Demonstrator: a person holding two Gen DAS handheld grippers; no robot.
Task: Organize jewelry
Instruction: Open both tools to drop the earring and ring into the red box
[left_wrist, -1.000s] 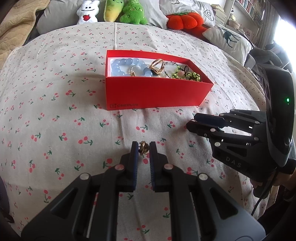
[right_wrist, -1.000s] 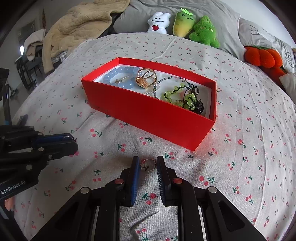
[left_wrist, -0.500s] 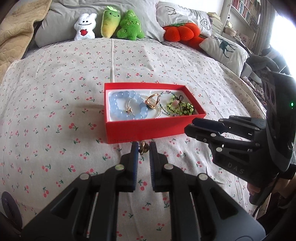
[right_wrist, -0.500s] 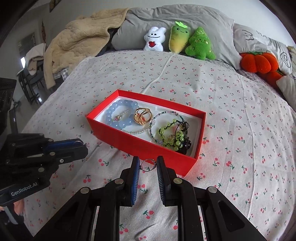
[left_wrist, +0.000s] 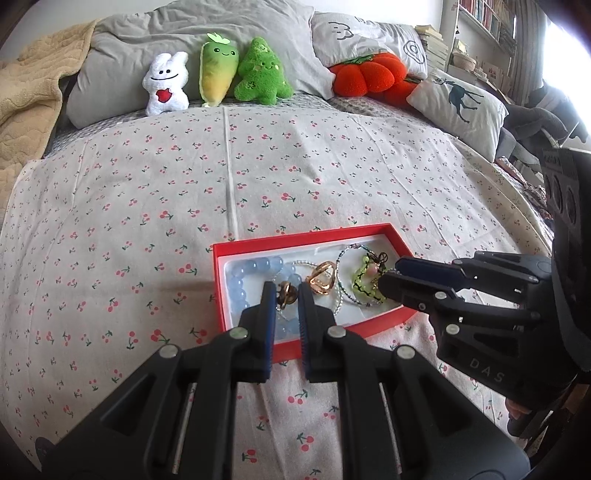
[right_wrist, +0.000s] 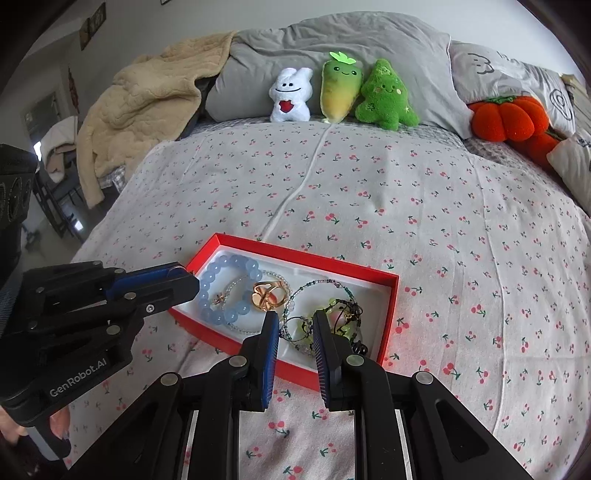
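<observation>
A red box (left_wrist: 255, 246) (right_wrist: 332, 261) with a white lining lies on the cherry-print bed sheet. It holds a blue bead bracelet (left_wrist: 238, 288) (right_wrist: 236, 266), a gold ring (left_wrist: 323, 277) (right_wrist: 267, 295), a thin beaded chain (right_wrist: 325, 283) and a green bead bracelet (left_wrist: 360, 282) (right_wrist: 349, 326). My left gripper (left_wrist: 287, 293) is shut on a small gold earring (left_wrist: 287, 293) and holds it over the box's left part. My right gripper (right_wrist: 295, 325) hovers over the box's right part, jaws narrowly apart around a small ring-shaped piece (right_wrist: 295, 328); contact is unclear.
Plush toys (left_wrist: 218, 74) (right_wrist: 341, 90), grey pillows (right_wrist: 332, 40) and an orange pumpkin cushion (left_wrist: 369, 75) (right_wrist: 508, 118) line the head of the bed. A beige blanket (right_wrist: 140, 110) lies at the far left. A deer-print pillow (left_wrist: 458, 99) is at the right.
Both grippers rose from the sheet in front of the box and moved forward over it, each carrying its small piece. The right gripper's jaws look slightly wider now.
</observation>
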